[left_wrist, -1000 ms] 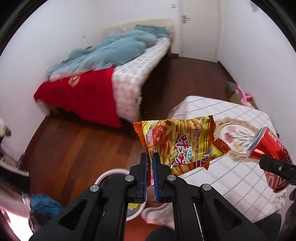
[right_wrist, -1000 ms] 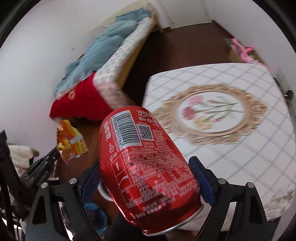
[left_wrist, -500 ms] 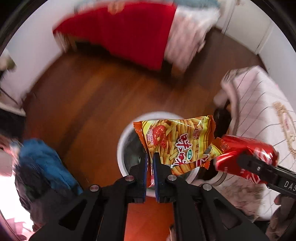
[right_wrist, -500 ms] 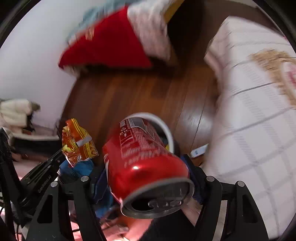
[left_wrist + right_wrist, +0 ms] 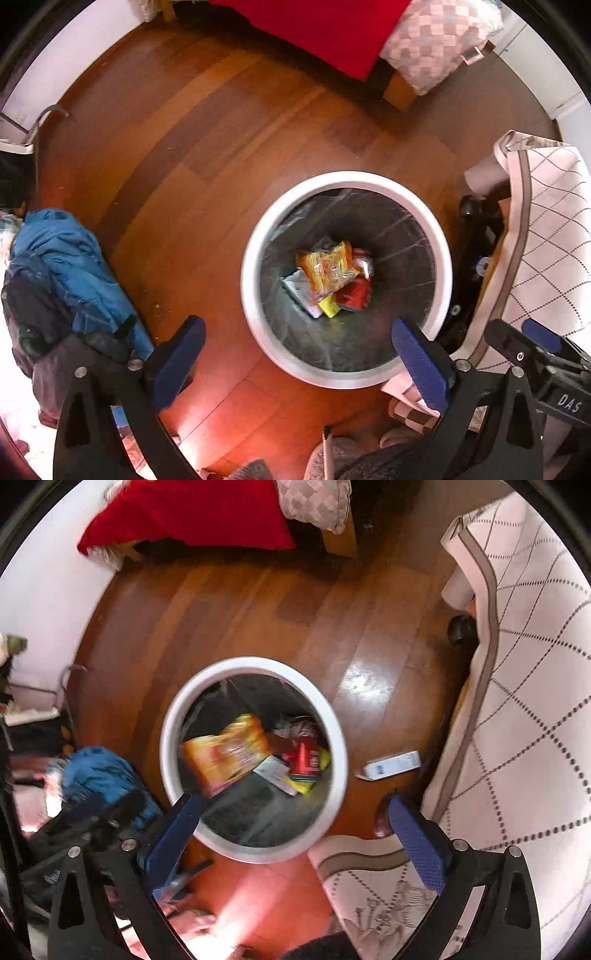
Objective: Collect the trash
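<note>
A round white trash bin (image 5: 255, 258) with a dark liner stands on the wood floor; it also shows in the right wrist view (image 5: 170, 720). Inside lie the orange snack bag (image 5: 327, 266), blurred in the right wrist view (image 5: 225, 757), and the red can (image 5: 306, 755), seen red in the left wrist view (image 5: 352, 295), among other wrappers. My left gripper (image 5: 295, 354) is open and empty above the bin's near rim. My right gripper (image 5: 293, 834) is open and empty above the bin too.
A table with a checked cloth (image 5: 535, 664) hangs at the right. A small white box (image 5: 391, 766) lies on the floor beside the bin. Blue clothing (image 5: 70, 266) is piled at the left. A bed with a red cover (image 5: 325, 33) is beyond.
Both grippers tilted down over the bin and opened. The snack bag and the red can left the jaws and now lie in the bin.
</note>
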The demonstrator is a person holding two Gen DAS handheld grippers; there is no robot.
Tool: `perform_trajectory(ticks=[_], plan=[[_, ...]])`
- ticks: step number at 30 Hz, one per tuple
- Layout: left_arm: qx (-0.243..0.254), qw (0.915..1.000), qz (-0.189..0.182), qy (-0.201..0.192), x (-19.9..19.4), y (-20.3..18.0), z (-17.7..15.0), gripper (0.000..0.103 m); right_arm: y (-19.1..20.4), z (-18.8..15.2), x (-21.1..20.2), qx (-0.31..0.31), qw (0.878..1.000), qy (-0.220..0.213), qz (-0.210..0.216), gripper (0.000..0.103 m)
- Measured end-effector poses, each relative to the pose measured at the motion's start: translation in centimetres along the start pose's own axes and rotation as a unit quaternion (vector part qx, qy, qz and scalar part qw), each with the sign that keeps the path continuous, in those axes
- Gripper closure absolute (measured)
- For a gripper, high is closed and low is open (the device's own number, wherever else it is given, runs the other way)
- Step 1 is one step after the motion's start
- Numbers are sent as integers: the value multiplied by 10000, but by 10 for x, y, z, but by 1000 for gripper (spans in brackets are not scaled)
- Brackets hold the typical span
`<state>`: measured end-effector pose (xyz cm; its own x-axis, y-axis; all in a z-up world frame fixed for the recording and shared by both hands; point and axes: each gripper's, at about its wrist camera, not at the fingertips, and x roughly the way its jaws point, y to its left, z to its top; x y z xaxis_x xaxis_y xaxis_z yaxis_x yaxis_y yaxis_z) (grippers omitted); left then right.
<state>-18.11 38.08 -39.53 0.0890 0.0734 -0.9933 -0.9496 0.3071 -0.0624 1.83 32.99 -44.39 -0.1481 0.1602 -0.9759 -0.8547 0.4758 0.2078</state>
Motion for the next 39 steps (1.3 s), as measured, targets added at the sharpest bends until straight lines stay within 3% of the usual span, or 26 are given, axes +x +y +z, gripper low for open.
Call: perform_trajectory(ticks=[7, 12, 28, 39], plan=[[2, 9983, 422, -398, -41, 11, -16, 0, 5, -20, -13, -234, 9991, 63, -357, 0], [60, 9964, 478, -695, -84, 11, -34, 0, 11, -37, -47, -285, 9994, -6, -212, 0], [397, 9865, -222, -1573, -243, 7, -102, 0, 27, -114, -247, -540, 9903, -1000, 798, 0], [381, 9805, -756, -1776, -313, 15, -131, 0, 46, -152, -332, -921, 9786, -1116, 1465, 0]])
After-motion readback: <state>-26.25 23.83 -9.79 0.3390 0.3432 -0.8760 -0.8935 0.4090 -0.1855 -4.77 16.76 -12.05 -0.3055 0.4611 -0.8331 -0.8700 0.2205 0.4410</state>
